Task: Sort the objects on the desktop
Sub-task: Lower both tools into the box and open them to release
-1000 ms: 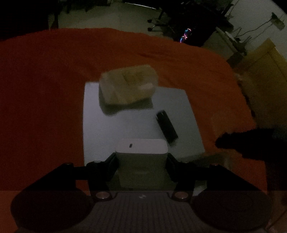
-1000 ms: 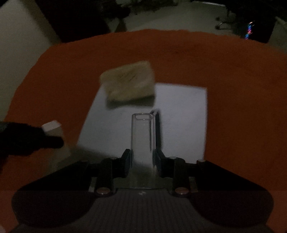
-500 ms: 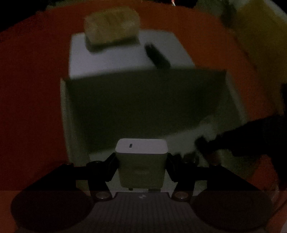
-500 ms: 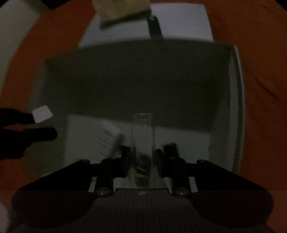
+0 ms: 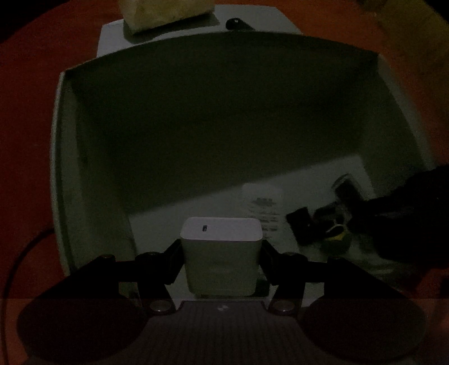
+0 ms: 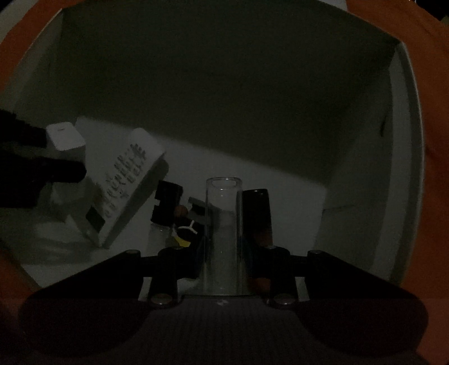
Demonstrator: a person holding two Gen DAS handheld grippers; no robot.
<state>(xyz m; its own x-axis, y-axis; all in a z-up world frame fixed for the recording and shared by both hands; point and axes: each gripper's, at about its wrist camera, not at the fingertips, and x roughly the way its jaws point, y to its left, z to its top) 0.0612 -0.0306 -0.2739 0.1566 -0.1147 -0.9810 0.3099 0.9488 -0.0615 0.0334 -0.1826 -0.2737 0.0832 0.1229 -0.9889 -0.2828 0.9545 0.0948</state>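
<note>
Left wrist view: left gripper clamps white charger block betw. both fingers, port face up, held inside white storage box, low near box's near-left part. On box floor twd right wall: white printed packet, small dark bits. Beyond box's far wall: tan bundle and black stick on pale sheet, over orange cloth.

Right wrist view: right gripper grips clear glass tube, upright betw. fingers, inside same box above floor. Just beside tube: black flat item on its right, black clip and yellow-black bit on its left. Packet leans tilted nr left wall; charger there too, in other tool's dark fingers.
</note>
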